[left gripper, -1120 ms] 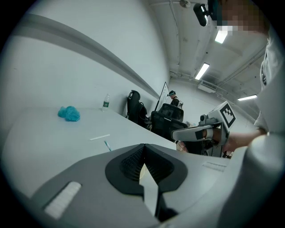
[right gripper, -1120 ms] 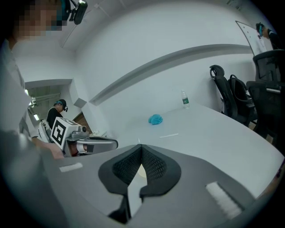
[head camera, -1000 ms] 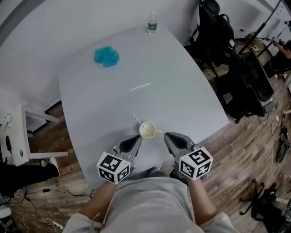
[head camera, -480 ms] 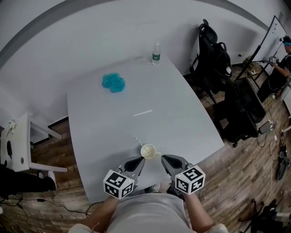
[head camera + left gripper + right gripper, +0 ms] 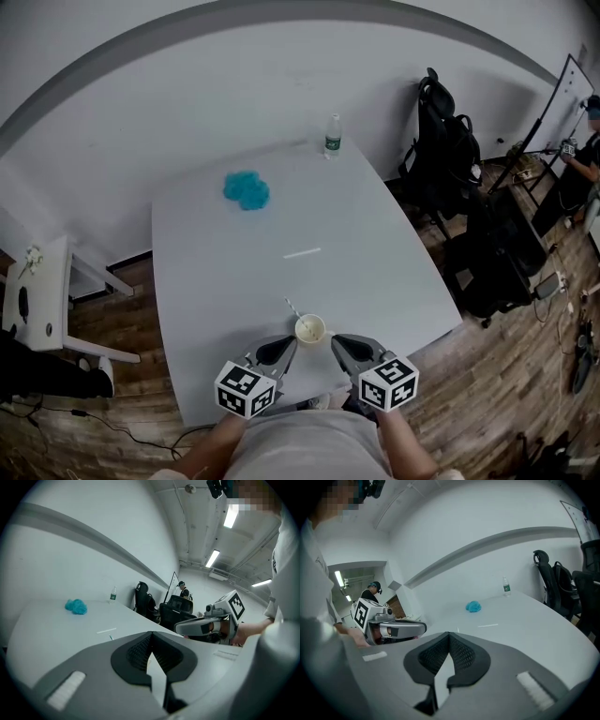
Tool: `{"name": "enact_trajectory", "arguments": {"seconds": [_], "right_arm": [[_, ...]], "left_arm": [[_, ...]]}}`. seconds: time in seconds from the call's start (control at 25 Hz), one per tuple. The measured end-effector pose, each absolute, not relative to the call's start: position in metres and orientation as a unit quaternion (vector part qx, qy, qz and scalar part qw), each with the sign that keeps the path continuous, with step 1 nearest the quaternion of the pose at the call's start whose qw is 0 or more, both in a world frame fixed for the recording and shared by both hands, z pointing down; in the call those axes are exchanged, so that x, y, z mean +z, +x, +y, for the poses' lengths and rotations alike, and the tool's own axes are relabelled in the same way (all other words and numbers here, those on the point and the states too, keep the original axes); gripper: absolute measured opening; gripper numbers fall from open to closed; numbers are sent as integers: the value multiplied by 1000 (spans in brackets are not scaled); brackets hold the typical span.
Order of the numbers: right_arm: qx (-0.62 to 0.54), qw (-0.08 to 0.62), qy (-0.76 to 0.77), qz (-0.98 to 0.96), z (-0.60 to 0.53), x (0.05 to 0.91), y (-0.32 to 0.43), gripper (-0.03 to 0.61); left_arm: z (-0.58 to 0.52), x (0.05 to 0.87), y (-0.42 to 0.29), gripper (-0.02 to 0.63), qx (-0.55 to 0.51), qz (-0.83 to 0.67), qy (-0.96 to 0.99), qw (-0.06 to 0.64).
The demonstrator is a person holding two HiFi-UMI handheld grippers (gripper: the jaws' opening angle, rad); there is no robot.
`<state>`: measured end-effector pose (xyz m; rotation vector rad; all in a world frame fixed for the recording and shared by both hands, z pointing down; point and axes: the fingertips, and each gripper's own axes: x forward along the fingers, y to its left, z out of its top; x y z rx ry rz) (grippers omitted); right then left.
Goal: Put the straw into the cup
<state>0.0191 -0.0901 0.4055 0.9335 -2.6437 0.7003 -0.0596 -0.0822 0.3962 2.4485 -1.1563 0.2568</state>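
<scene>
**Cup** (image 5: 310,328): pale, open-topped, upright on the white table (image 5: 216,281), close to the edge nearest the person. It is the reference for all entries below.

**Straw** (image 5: 290,307): thin and striped. It slants up and away from the cup's far-left rim. Its lower end appears to sit inside the cup, with the rim propping the lean (too small to be certain). Judged on that, the task looks complete or very nearly so.

**Left gripper** (image 5: 284,343): just left of the cup, on the person's side, not touching it. Jaws pressed together tip to tip, nothing between them.

**Right gripper** (image 5: 337,339): just right of the cup, mirrored, also clear of it. Jaws likewise closed and empty. The two likely flank the cup at rest because nothing is left to carry.

**White strip** (image 5: 302,253): flat on the table beyond the cup. Whether it is a spare straw or a wrapper cannot be told.

**Blue cloth** (image 5: 247,189): well beyond the cup, to the left.

**Bottle** (image 5: 332,137): upright at the table's far edge, farthest from the cup.
</scene>
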Motion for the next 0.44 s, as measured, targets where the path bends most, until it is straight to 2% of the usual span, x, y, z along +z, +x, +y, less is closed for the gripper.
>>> {"name": "enact_trajectory", "arguments": {"seconds": [0.44], "right_arm": [[228, 126, 310, -914, -86, 399, 14, 6]], "left_arm": [[-77, 397, -52, 18, 86, -411, 882, 211]]}}
